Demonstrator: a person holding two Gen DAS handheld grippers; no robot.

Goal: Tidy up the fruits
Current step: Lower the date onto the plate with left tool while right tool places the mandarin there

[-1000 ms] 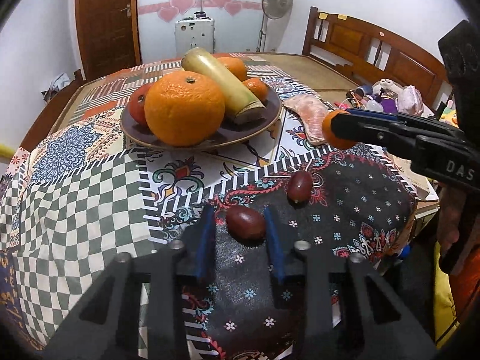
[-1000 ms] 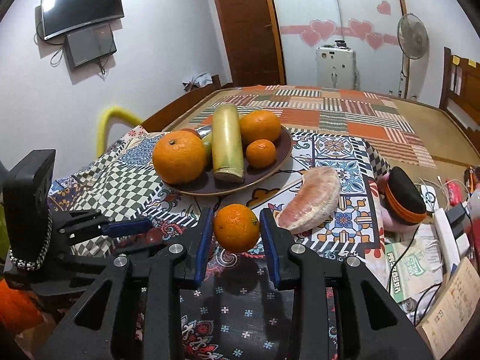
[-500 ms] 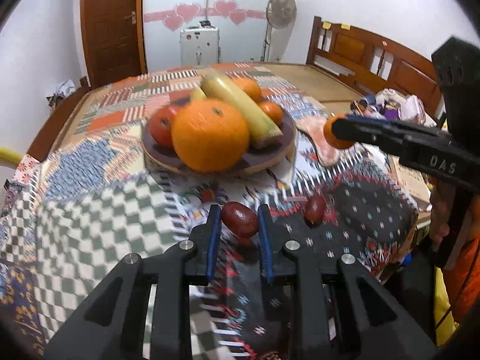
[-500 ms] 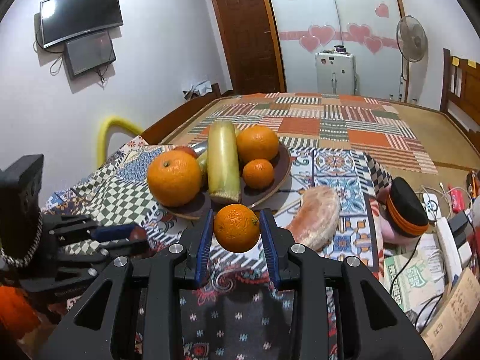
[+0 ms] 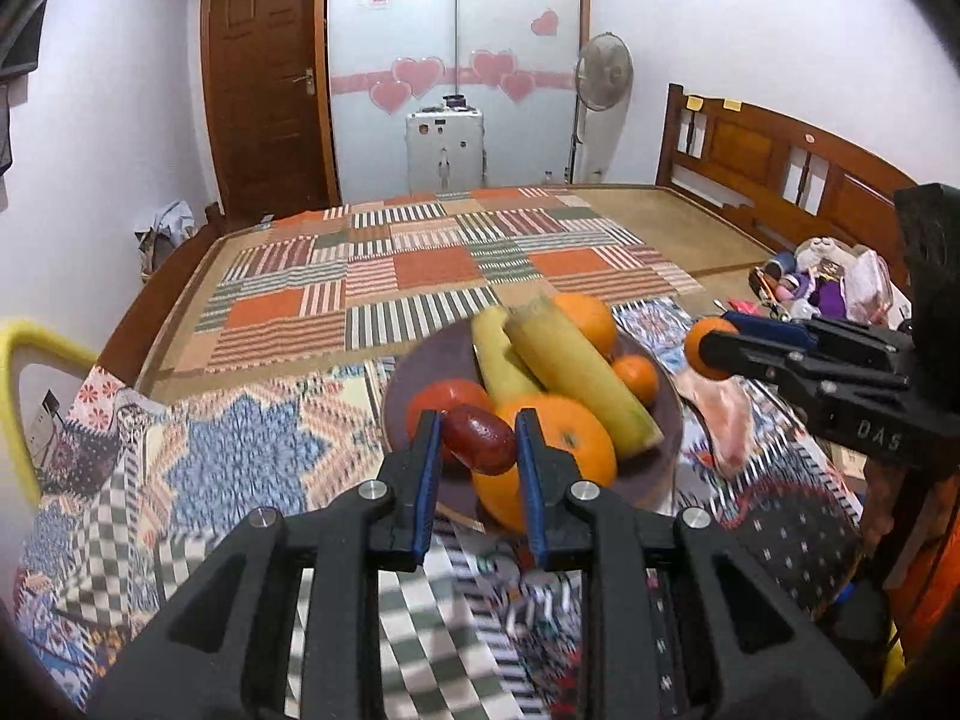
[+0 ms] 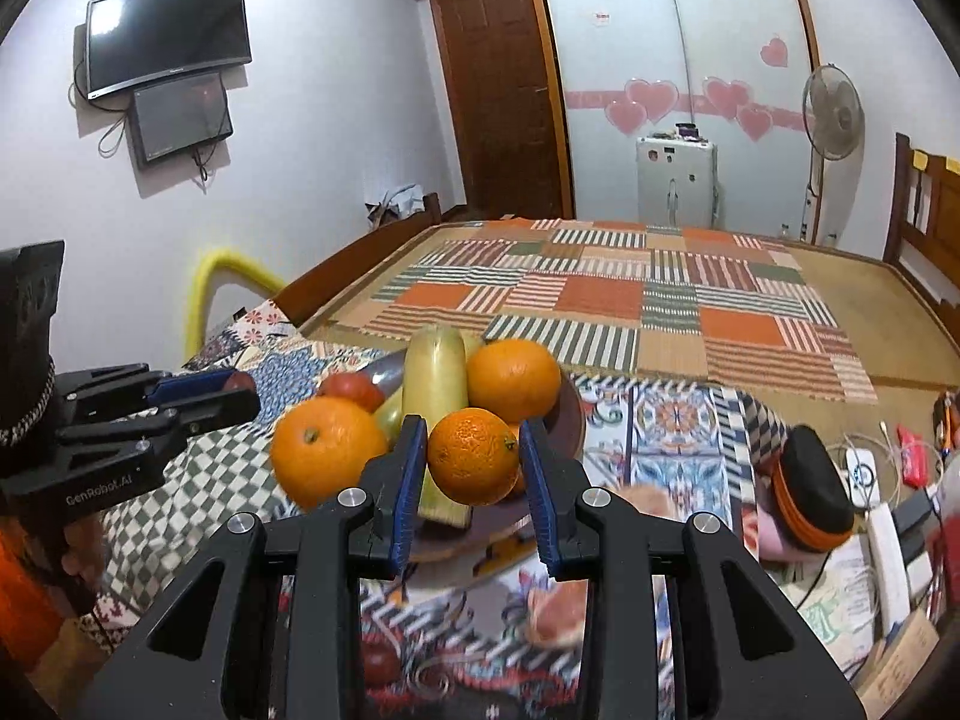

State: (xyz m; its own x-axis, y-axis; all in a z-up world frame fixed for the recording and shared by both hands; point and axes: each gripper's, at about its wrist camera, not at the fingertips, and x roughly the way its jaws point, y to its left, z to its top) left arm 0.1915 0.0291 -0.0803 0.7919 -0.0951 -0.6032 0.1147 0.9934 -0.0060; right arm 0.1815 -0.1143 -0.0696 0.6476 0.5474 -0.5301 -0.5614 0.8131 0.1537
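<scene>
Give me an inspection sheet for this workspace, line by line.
Surface: patterned tablecloth.
Job's things: plate holding oranges and other fruit; pink fruit piece lying beside the plate.
Clutter: pouch, papers.
Grippers: left claw shut on date; right claw shut on small orange; both off the cloth.
Cables: white cables at right edge.
Surroundings: bed, fan, TV.

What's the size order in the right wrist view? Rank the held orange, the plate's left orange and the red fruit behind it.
1. Left orange: largest.
2. Held orange: nearer the camera, so likely smaller than it looks.
3. Red fruit: smallest, partly hidden.
</scene>
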